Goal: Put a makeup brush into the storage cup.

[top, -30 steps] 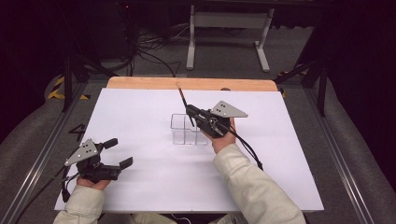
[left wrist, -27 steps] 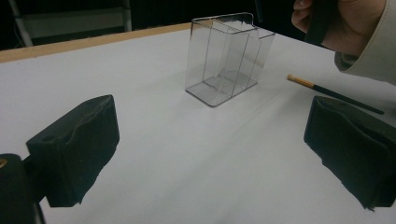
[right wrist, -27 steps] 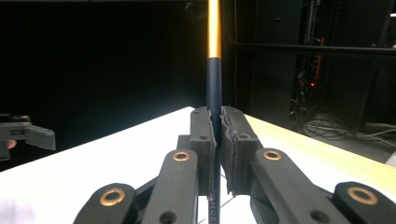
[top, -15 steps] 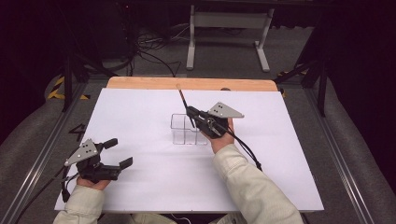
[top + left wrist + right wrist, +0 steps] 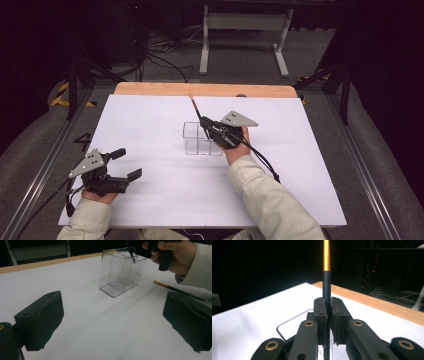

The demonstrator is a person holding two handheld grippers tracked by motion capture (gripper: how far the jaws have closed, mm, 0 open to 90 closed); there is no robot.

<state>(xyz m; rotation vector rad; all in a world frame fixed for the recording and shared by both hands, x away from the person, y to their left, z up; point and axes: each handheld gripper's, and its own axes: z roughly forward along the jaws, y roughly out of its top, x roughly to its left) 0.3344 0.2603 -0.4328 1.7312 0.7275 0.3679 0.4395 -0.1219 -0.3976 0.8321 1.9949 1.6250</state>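
R tongs (image 5: 204, 121) pinching a dark brush (image 5: 196, 111) by its handle, pads pressed on either side of it. In the R gripper view the black shaft (image 5: 326, 285) runs straight up between the pads, gold band above. Brush tilted in the high view, upper end leaning toward the far edge of the tabletop (image 5: 150, 120), lower end over the clear container (image 5: 199, 138). In the L gripper view the lower tip (image 5: 132, 255) sits at the rim of the container (image 5: 120, 272), seemingly just inside a far compartment; can't tell if it touches a wall.

Container: clear plastic, upright, w/ inner dividers, mid tabletop, just L of the R hand (image 5: 235, 147). Exact no. of compartments unclear.

2nd brush (image 5: 178, 290) lying flat on the white sheet in the L gripper view, gold end toward the container, black handle running off behind the R-side pad; near the R hand (image 5: 175, 257), apart from the container.

L tongs (image 5: 129, 164) spread wide, nothing between the pads (image 5: 40, 317). Held low over the near-L corner of the tabletop, well apart from the container, pointing roughly toward it. Cable trails back past the L hand (image 5: 97, 192).

Wooden strip (image 5: 205, 90) shows along the far edge, beyond the white sheet.
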